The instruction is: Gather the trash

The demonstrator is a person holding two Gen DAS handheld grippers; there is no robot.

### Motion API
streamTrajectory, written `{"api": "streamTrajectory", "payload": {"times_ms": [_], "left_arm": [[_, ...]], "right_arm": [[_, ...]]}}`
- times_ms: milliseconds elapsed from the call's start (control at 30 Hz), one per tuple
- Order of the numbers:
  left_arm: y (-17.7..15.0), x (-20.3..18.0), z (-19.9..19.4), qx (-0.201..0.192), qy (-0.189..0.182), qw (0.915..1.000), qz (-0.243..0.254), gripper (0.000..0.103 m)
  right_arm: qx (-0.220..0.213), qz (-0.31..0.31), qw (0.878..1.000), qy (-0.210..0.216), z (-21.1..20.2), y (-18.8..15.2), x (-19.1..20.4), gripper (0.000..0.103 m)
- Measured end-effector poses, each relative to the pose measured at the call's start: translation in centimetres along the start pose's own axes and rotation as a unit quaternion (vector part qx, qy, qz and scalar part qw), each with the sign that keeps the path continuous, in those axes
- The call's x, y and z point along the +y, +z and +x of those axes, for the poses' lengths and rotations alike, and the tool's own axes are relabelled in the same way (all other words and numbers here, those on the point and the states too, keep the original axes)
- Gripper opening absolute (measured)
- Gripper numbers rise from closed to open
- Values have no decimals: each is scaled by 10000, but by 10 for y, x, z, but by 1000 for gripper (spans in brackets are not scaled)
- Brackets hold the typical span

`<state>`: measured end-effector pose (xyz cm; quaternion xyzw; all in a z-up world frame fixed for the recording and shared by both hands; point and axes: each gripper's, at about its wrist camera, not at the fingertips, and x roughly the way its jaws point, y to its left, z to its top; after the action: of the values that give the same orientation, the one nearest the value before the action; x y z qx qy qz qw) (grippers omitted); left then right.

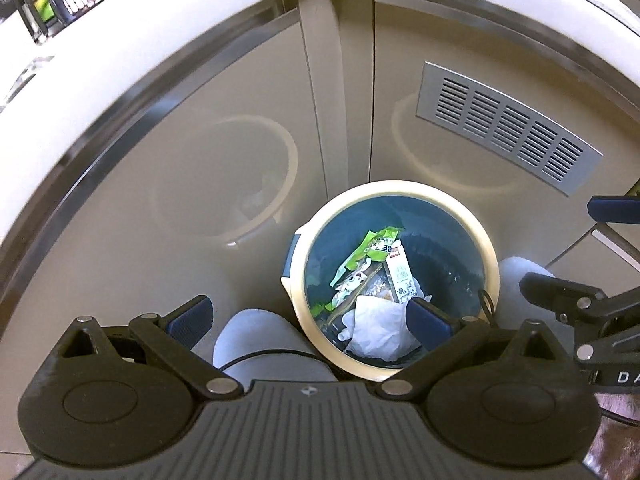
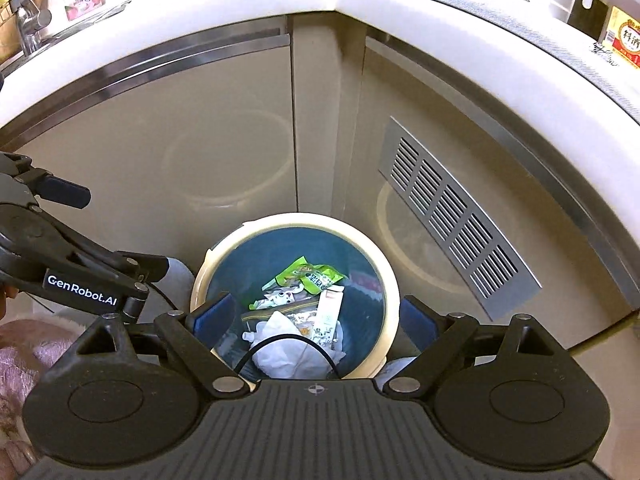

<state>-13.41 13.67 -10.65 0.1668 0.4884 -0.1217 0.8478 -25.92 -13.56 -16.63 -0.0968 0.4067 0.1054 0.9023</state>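
Trash [image 2: 296, 312] is lying inside the bin [image 2: 390, 280], which is standing on the floor in the cabinet [image 2: 224, 120] corner beside a vent [image 2: 452, 216]. Both the left gripper [image 1: 308, 320] and right gripper [image 2: 312, 320] are hovering above the bin, jaws spread and holding nothing.

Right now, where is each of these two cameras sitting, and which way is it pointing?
Left wrist: rides on the left gripper, looking down into the trash bin; its open fingers, the person's grey-clad knees and the right gripper at the right edge show.
Right wrist: rides on the right gripper, above the same bin; the left gripper shows at left.
Both share: bin, green wrapper, white paper, cabinet vent.
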Motion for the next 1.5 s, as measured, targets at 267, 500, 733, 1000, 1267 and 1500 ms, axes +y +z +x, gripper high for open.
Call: {"api": "streamTrajectory", "payload": {"times_ms": [267,500,733,1000,1267,1500], "left_arm": [[-1,-2,-4,-88,38,9999,72,103],[-1,-3,-4,-73,49,9999,112,103],[-2,-2,-3,-82,60,9999,111,103],[-4,0,-7,-182,66,9998,28,103],[-4,1,-10,-235,55,9997,55,103],[-4,0,-20,-472,192,9986,105,103]], "right_arm": [[-42,55,10000,-16,-1,-2,-2,91],[-41,125,9999,-6,0,-3,-4,91],[-25,172,9998,8,2,-4,-6,91],[-109,149,9998,-30,-1,-6,-5,91],[-171,183,9997,-67,-3,-8,-5,91],[-296,229,9993,-67,-10,-10,-9,91]]}}
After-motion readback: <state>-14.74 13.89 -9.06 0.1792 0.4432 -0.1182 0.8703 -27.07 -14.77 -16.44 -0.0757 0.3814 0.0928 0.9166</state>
